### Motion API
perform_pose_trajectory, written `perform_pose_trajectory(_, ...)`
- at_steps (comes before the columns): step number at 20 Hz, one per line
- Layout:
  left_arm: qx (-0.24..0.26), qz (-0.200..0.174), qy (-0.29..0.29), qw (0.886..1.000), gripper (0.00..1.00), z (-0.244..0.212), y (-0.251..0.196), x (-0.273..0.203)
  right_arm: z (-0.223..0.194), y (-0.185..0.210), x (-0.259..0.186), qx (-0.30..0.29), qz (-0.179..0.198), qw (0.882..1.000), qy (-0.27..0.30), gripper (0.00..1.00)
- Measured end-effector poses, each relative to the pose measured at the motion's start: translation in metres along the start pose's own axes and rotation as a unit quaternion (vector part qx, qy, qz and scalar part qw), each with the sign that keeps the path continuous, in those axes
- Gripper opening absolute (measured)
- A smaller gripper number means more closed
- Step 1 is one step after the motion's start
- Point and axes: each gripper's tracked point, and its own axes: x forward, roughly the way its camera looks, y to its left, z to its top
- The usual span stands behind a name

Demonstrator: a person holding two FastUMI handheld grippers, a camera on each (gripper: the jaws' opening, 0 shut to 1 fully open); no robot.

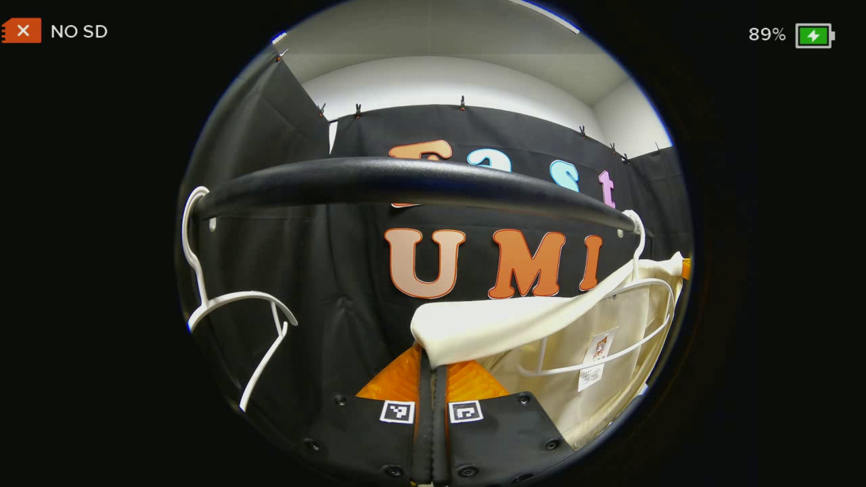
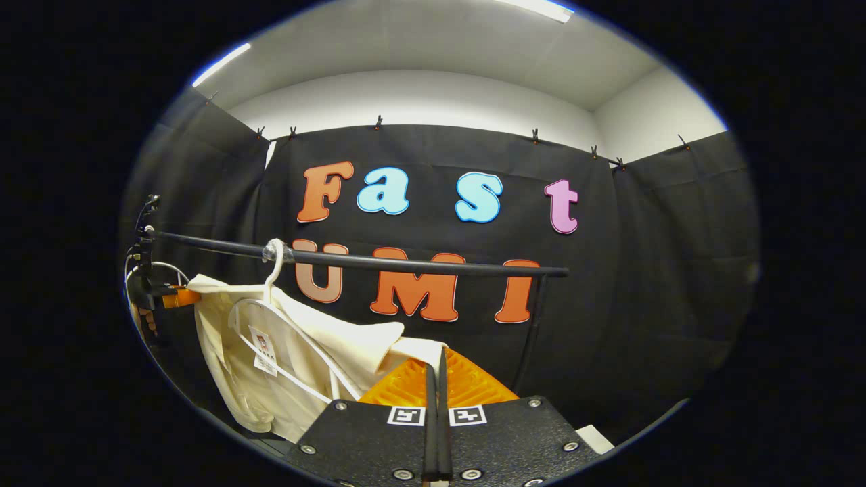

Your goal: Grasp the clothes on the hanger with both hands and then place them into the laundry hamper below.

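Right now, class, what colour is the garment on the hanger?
Cream, plain; the garment shows best in the right gripper view.

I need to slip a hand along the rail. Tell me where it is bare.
Bare stretch: the black clothes rail between the empty white plastic hanger and the white hanger carrying the cream shirt. Crowded at the shirt end, where both grippers' fingers pinch its edge.

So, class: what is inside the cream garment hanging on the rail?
A white hanger sits inside the cream garment, hooked over the black rail. Its wire shows in the open neck; the fabric hides its outer ends.
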Motion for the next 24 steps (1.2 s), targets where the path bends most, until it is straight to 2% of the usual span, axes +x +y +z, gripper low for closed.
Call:
perform_pose_trajectory(4,0.009,-0.004,-0.001,1.0,0.02,-0.001,-0.004,0.006,-0.023,-0.007,0.009,0.01,0.022,0.999,0.03,0.0)
perform_pose_trajectory(9,-0.004,0.008,0.018,1.0,0.02,-0.019,0.001,0.016,-0.066,0.007,0.017,0.044,0.053,0.995,0.066,0.0)
perform_pose_trajectory(13,-0.011,0.019,0.044,0.999,0.02,-0.043,0.003,0.026,-0.09,0.012,0.027,0.095,0.069,0.989,0.095,0.0)
perform_pose_trajectory(18,-0.02,0.017,0.065,0.998,0.03,-0.065,-0.004,0.029,-0.112,0.011,0.026,0.134,0.074,0.983,0.098,0.0)
perform_pose_trajectory(21,-0.028,0.019,0.083,0.996,0.02,-0.084,-0.006,0.03,-0.13,0.014,0.024,0.178,0.072,0.976,0.103,0.0)
perform_pose_trajectory(24,-0.027,0.021,0.104,0.994,0.02,-0.105,-0.008,0.026,-0.153,0.019,0.013,0.175,0.057,0.977,0.109,0.0)
